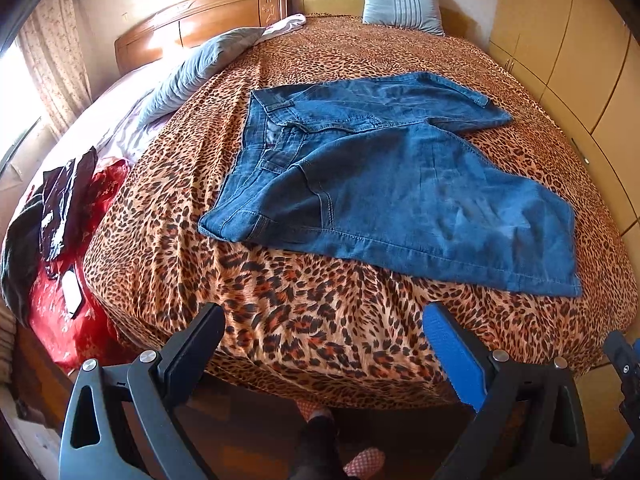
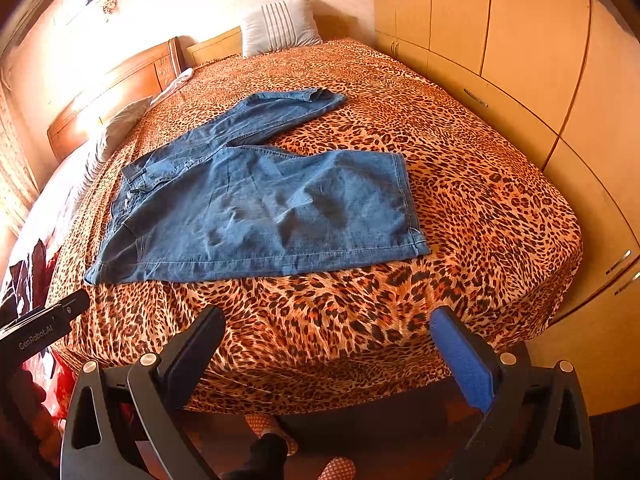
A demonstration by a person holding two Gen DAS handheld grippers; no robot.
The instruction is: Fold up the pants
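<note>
Blue denim pants (image 1: 384, 188) lie spread flat on the leopard-print bed (image 1: 280, 320), waistband to the left, the two legs splayed to the right. They also show in the right wrist view (image 2: 260, 208). My left gripper (image 1: 324, 320) is open and empty, held above the bed's near edge, short of the pants. My right gripper (image 2: 328, 324) is open and empty too, also over the near edge. The left gripper's body (image 2: 44, 328) shows at the left of the right wrist view, and the right gripper's body (image 1: 624, 364) at the right edge of the left one.
Grey-blue pillows (image 1: 400, 0) lie at the headboard (image 1: 208, 20). A red cloth with dark clothes (image 1: 68, 208) sits at the bed's left side. Wooden wardrobes (image 2: 520, 60) run along the right. The person's feet in slippers (image 1: 320, 432) stand on the floor below.
</note>
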